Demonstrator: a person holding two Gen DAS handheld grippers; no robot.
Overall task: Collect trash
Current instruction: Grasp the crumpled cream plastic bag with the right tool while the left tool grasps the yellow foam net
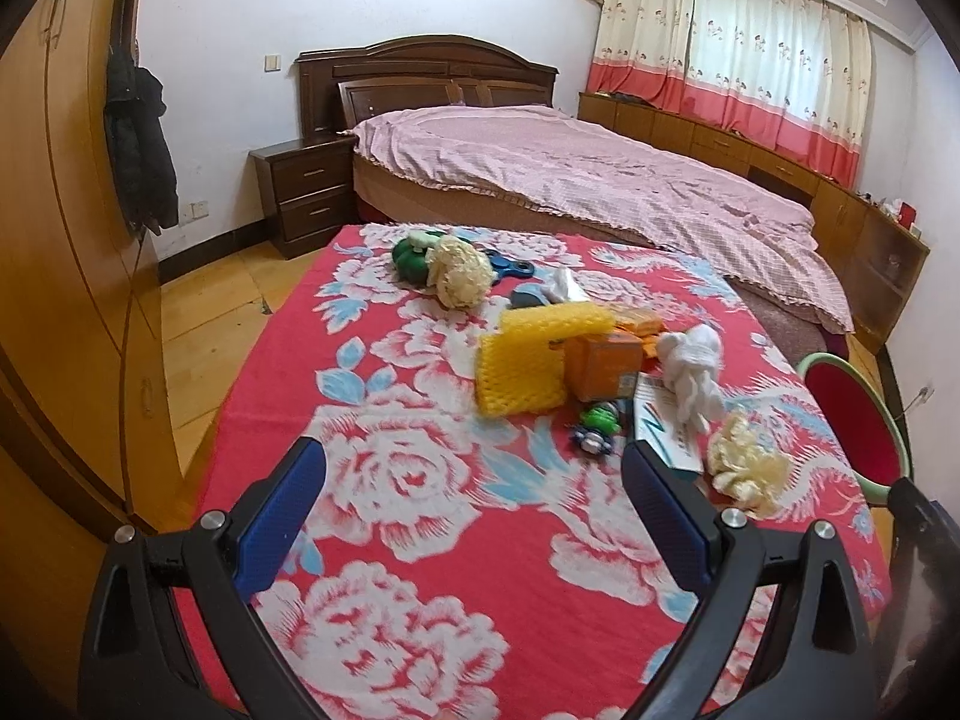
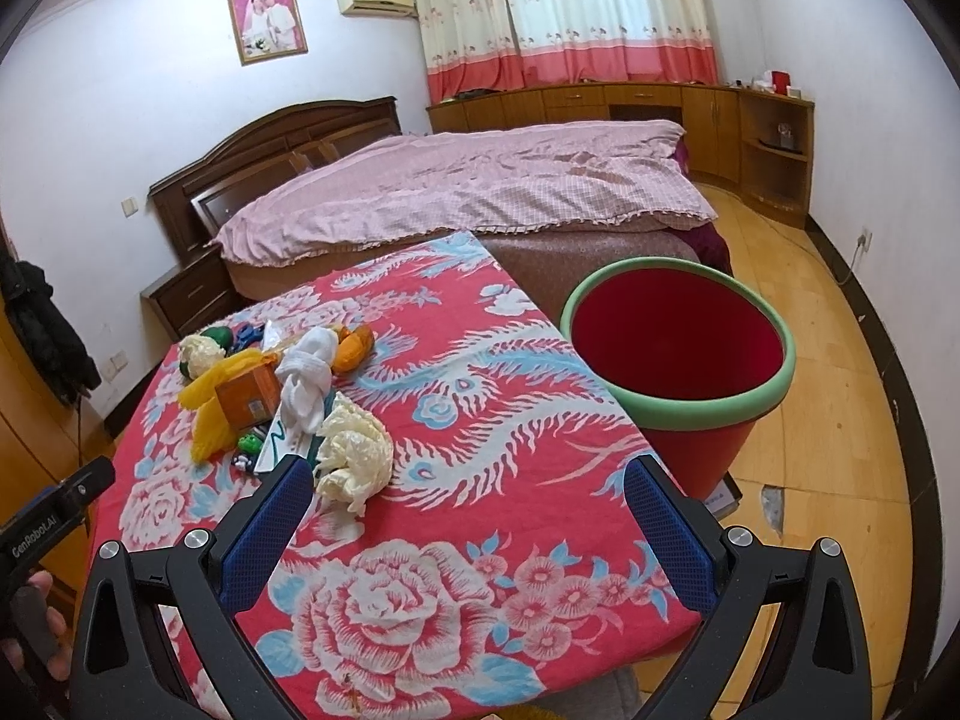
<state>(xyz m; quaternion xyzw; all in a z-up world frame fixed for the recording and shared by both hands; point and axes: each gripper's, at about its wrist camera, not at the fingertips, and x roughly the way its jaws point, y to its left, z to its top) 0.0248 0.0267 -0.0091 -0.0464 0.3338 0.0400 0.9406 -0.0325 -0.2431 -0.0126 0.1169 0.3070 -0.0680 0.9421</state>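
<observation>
2 cream wads (image 2: 351,456) (image 1: 459,270), 1 bin (image 2: 678,354), 1 orange box (image 2: 249,399).

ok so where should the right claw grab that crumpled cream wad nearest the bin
Take the crumpled cream wad across its bulging middle, coming from above and the near side. It lies loose and lumpy on the floral cloth, with open cloth on its near and right sides, while the white paper sheet and white rag crowd its left and far sides. The right claw is open and already nearest.
</observation>
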